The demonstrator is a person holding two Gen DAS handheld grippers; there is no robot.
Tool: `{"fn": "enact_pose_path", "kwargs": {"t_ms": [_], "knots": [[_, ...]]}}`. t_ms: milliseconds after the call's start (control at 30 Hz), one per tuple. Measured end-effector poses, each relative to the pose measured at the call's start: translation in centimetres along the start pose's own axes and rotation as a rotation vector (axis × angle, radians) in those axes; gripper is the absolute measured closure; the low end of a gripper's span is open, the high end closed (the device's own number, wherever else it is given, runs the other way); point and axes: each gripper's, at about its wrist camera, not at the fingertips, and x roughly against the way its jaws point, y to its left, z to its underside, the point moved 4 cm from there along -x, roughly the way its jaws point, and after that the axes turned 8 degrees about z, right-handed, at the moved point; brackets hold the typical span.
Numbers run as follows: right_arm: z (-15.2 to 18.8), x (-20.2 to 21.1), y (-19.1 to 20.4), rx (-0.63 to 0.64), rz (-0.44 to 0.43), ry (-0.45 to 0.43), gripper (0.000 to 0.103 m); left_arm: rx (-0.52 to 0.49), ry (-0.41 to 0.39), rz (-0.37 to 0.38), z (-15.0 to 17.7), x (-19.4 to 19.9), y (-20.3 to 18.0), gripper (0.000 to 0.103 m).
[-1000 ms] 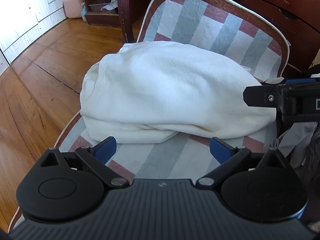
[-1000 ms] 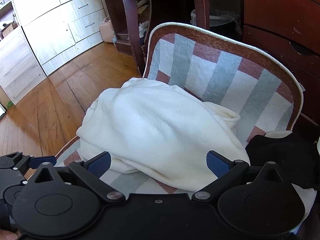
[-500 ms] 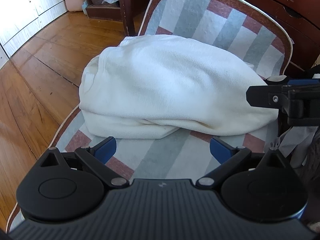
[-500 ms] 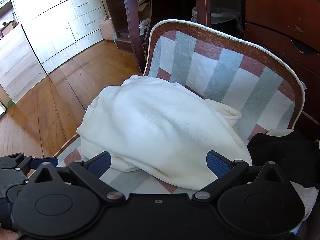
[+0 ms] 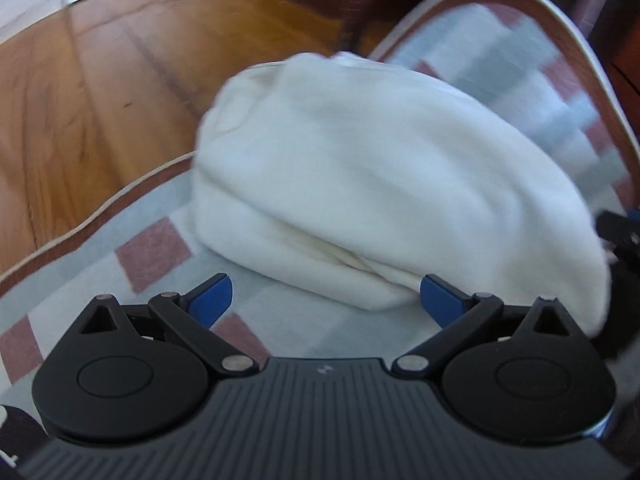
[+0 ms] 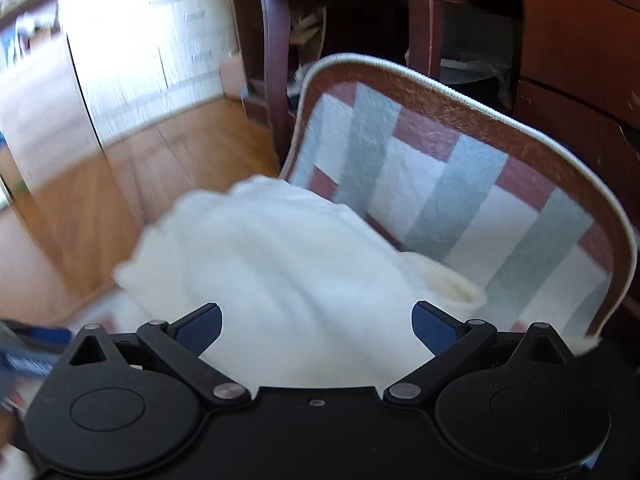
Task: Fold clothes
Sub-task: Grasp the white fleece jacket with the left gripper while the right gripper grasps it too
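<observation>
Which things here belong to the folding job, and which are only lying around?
For the job:
- bulky white fleece garment
- checked grey, white and red rug under it
- left claw, open
- right claw, open

Lying about:
- dark wooden furniture leg
- white drawer cabinet
- wooden plank floor

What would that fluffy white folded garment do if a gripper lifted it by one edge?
The fluffy white folded garment would probably droop and unfold; its soft layers already sag on the checked rug. It looks light, and its fuzzy surface seems unlikely to slip.
</observation>
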Motion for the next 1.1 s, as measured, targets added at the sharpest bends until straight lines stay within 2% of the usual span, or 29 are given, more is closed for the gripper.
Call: {"fn": "enact_pose_path", "kwargs": {"t_ms": [133, 300, 400, 467, 533, 567, 633, 667, 700, 767, 867, 933, 1000, 1067, 1100], "knots": [[-0.7, -3.7, -1.4, 0.037, -0.009, 0.043, 0.001, 0.054, -0.012, -0.029, -0.8, -2.0, 2.1, 0.002], [-2.1, -8.7, -4.2, -0.031, 0.083, 0.072, 0.000, 0.060, -0.036, 0.023, -1.4, -3.8, 2.8, 0.006], [-2.0, -11.7, -6.1, -0.156, 0.044, 0.123, 0.000, 0.106, -0.039, 0.075, -1.4, -4.9, 3.6, 0.016], [-1.6, -13.6, -7.2, -0.244, -0.021, 0.156, 0.001, 0.153, -0.027, 0.093, -1.0, -6.0, 4.3, 0.031], [-0.4, -15.3, -7.8, -0.370, -0.142, 0.214, 0.026, 0.191, 0.000, 0.100, -0.5, -7.1, 4.8, 0.038], [0.3, -16.1, -8.0, -0.440, -0.209, 0.247, 0.050, 0.201, 0.008, 0.107, -0.2, -7.6, 5.0, 0.041], [0.9, -15.8, -7.2, -0.430, -0.260, 0.249, 0.063, 0.222, 0.013, 0.131, 0.4, -8.4, 5.3, 0.042], [1.2, -15.3, -6.5, -0.401, -0.271, 0.240, 0.073, 0.233, 0.013, 0.146, 0.6, -8.7, 5.4, 0.045], [1.3, -14.6, -5.7, -0.363, -0.285, 0.230, 0.076, 0.240, 0.008, 0.160, 0.8, -9.0, 5.4, 0.046], [1.7, -12.9, -4.1, -0.330, -0.374, 0.242, 0.077, 0.242, -0.003, 0.188, 0.7, -8.9, 5.1, 0.048], [2.8, -10.0, -1.5, -0.301, -0.573, 0.324, 0.078, 0.263, -0.002, 0.255, 0.8, -8.5, 4.4, 0.051], [3.6, -8.0, 0.2, -0.249, -0.662, 0.368, 0.079, 0.254, -0.006, 0.285, 0.9, -8.1, 3.8, 0.051], [3.8, -6.5, 0.9, -0.168, -0.635, 0.351, 0.079, 0.234, -0.014, 0.305, 0.9, -7.6, 3.2, 0.051], [3.1, -5.4, 0.2, -0.122, -0.538, 0.275, 0.074, 0.219, -0.024, 0.328, 1.0, -7.3, 2.7, 0.050], [2.7, -4.9, -0.5, -0.115, -0.478, 0.232, 0.057, 0.219, -0.025, 0.341, 1.0, -7.3, 2.5, 0.050]]}}
